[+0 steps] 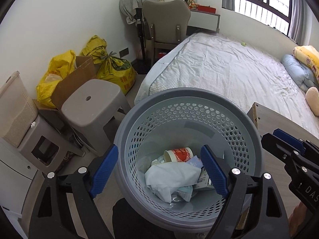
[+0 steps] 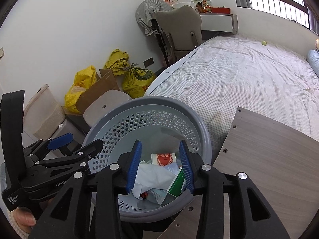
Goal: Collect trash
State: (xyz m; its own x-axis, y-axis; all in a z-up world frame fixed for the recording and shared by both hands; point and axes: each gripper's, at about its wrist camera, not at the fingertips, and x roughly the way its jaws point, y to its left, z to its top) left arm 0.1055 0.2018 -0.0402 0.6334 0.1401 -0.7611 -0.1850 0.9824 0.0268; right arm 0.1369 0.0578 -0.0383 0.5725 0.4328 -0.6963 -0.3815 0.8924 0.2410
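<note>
Both of our grippers tilt downward over the grey perforated trash basket (image 1: pixel 199 107). Our left gripper (image 1: pixel 159 171) has wide-open, empty jaws; our right gripper (image 2: pixel 160 167) has partly open, empty jaws. Inside the basket lie crumpled white paper (image 1: pixel 171 177), a red-and-white cup (image 1: pixel 179 154) and a green carton (image 2: pixel 176 185), beside the bed (image 1: pixel 229 69).

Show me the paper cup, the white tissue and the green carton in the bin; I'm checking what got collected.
paper cup (image 1: pixel 178 154): left wrist view, on its red-printed side.
white tissue (image 1: pixel 171 177): left wrist view, on the middle of the crumpled sheet.
green carton (image 2: pixel 176 183): right wrist view, on its green face.
</note>
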